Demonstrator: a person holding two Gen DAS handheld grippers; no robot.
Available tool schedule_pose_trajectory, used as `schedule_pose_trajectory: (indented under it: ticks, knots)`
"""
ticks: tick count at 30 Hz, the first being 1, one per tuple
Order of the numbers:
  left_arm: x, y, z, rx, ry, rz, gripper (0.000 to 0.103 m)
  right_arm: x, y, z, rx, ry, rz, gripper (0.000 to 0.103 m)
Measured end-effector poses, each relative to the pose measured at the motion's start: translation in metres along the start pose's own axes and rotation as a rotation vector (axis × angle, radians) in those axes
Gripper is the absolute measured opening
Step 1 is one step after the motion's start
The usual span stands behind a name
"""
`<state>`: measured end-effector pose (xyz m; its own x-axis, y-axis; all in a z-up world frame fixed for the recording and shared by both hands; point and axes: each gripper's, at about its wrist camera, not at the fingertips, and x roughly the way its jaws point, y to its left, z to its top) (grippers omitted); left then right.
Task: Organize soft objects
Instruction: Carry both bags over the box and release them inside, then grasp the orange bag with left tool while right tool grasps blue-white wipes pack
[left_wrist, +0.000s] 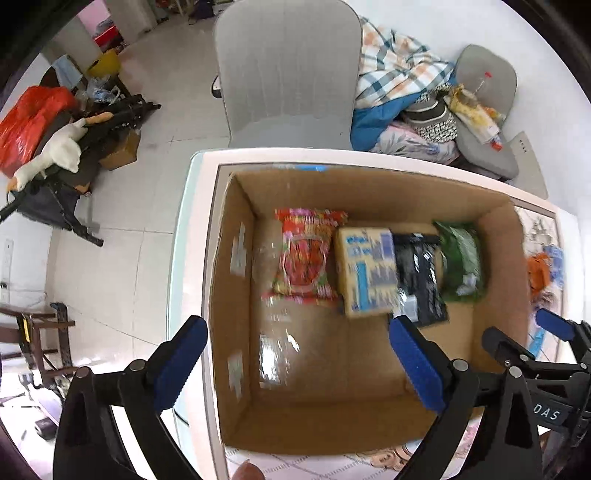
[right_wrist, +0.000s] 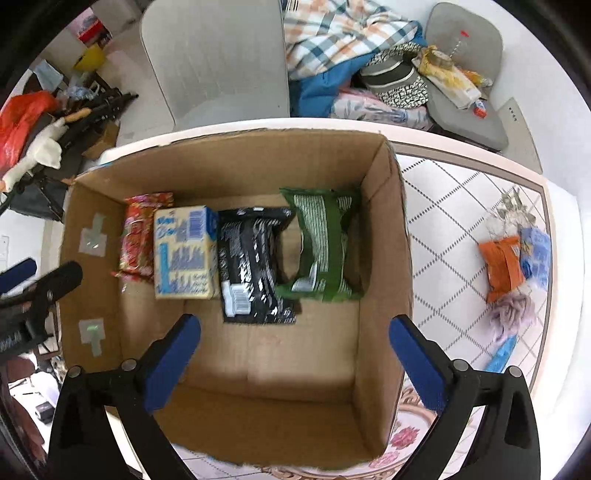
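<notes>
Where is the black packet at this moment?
The black packet lies inside the cardboard box, between the yellow-and-blue carton and the green packet.

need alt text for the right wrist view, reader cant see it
An open brown cardboard box on a white patterned tabletop holds a row of four items: a red snack packet, a pale yellow carton, a black pouch and a green bag. The right hand-held gripper hovers open above it, empty.

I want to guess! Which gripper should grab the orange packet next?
Probably the right gripper: it is open and empty, and the orange packet lies on the table to its right, outside the box. The left gripper hangs farther away.
</notes>
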<state>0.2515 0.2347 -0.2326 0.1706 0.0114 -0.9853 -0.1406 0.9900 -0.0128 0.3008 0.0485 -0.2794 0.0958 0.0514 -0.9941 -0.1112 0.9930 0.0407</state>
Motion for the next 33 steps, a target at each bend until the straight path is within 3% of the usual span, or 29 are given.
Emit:
schedule_pose_trajectory:
  ticks: [9, 21, 27, 33]
  knots:
    - [-0.062, -0.007, -0.054, 0.012, -0.111, 0.016, 0.101, -0.057, 0.004, -0.060, -0.007, -0.115, 0.012, 0.103]
    - [-0.140, -0.016, -0.105, -0.007, -0.204, -0.043, 0.101, -0.147, -0.007, -0.134, 0.004, -0.236, 0.042, 0.103]
    - [-0.172, -0.016, -0.127, -0.009, -0.236, -0.070, 0.101, -0.179, -0.010, -0.164, 0.005, -0.261, 0.110, 0.103]
    - [-0.185, -0.019, -0.135, -0.016, -0.245, -0.065, 0.101, -0.185, -0.016, -0.177, 0.010, -0.254, 0.178, 0.103]
